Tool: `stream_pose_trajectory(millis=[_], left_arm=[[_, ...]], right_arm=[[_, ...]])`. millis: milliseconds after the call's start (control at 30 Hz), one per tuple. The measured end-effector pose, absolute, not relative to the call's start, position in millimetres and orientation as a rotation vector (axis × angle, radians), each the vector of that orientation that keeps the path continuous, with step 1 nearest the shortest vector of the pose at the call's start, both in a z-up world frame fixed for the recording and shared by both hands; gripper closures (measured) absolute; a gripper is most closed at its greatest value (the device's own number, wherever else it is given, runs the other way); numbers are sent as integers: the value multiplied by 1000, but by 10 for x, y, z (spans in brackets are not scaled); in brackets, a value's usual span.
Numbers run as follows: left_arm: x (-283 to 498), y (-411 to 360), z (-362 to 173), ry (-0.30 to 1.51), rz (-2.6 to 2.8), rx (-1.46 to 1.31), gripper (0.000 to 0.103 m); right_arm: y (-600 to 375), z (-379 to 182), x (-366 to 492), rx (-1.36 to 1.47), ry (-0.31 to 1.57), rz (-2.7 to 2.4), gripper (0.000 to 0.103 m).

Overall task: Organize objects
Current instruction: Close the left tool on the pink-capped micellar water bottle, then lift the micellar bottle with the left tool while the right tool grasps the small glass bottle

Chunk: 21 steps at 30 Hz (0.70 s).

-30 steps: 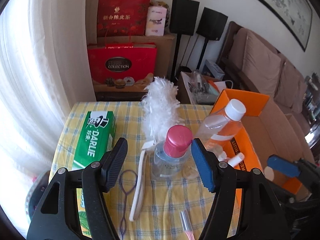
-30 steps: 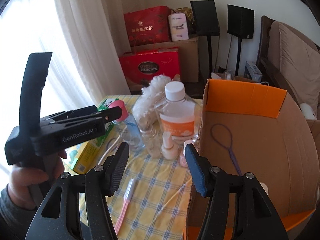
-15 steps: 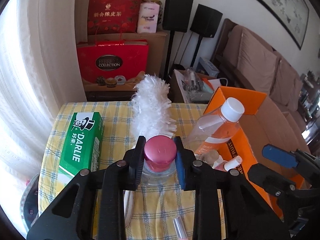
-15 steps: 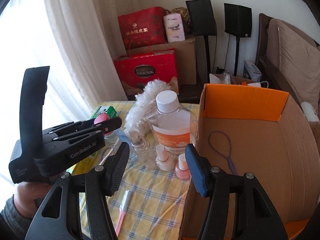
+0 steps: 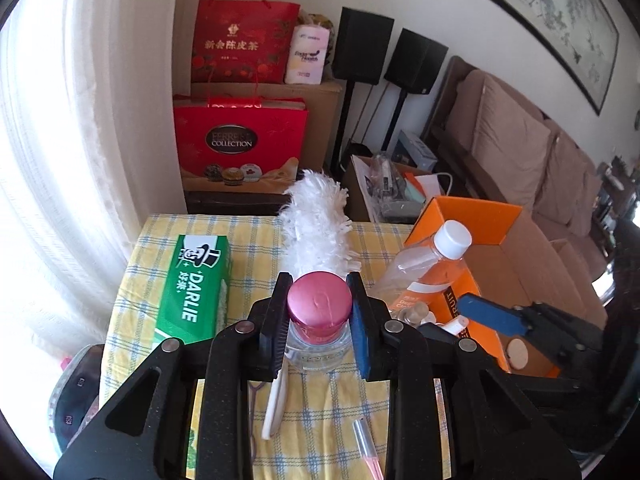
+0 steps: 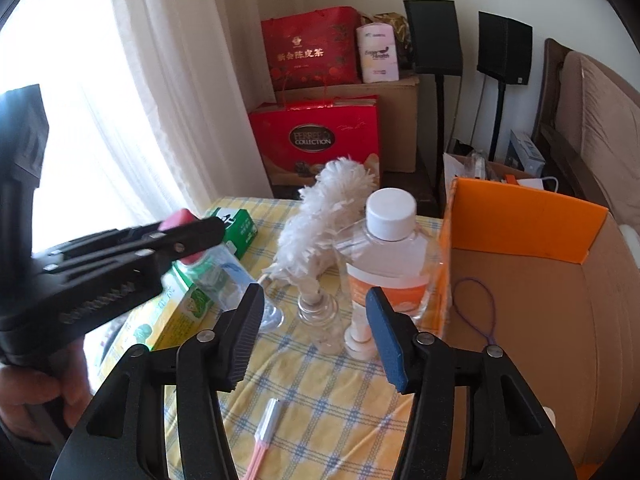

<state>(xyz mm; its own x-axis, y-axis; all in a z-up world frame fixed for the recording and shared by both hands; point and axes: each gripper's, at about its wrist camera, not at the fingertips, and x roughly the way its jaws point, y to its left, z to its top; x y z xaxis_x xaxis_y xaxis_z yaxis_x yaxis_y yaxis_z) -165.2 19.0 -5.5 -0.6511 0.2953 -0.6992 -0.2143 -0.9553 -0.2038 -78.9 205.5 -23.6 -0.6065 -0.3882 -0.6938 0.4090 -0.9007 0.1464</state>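
The left gripper (image 5: 319,314) is clamped on the pink cap (image 5: 319,307) of a small clear bottle (image 5: 318,350); both pads press the cap's sides, and the glass-like body hangs below the contact line. In the right wrist view the bottle appears tilted and lifted clear of the checked tablecloth (image 6: 320,380), over the green Darlie box (image 5: 196,286) at the left side of the table (contact with the box cannot be ruled out).

Handling, as a judgement: the bottle looks rigid, smooth and breakable, with some liquid weight. The cap is the narrowest hold and, if loosely threaded, may turn or pull off. A hold on the body would be more secure but more slippery. Keep the bottle near upright and move it slowly.

The right gripper (image 6: 316,336) is spread wide and holds nothing. It is aimed at the standing group: a tall white-capped bottle with an orange label (image 6: 390,264), a small clear jar (image 6: 316,312) and a little cream bottle (image 6: 360,330) (all light and easily toppled). A white feather duster (image 6: 324,216) lies behind them.

The open cardboard box (image 6: 528,216) stands at the right, touching the bottle group, with a purple loop tool (image 6: 476,300) already inside. It is the likely destination.
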Motion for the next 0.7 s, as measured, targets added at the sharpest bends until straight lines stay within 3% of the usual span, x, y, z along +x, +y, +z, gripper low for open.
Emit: stream_pose_trajectory(millis=[167,367,433,700], left_arm=[[-1600,56,2,-168,2635,-1135,78],[-1595,-20,-29,-171,2636,-1151,78],[-1591,-17,-43,-169,2633,-1156,78],[-1526,53,-5,-154,2619,-1146,78]], right_arm=[[1939,-359,-870,1082,66,-2463,55],[1882,-452,-942,1103,91,-2465,71],[1869,-449,-947,1104,101,-2460,83],[1911,-403,-881,1070,72,-2460,84]])
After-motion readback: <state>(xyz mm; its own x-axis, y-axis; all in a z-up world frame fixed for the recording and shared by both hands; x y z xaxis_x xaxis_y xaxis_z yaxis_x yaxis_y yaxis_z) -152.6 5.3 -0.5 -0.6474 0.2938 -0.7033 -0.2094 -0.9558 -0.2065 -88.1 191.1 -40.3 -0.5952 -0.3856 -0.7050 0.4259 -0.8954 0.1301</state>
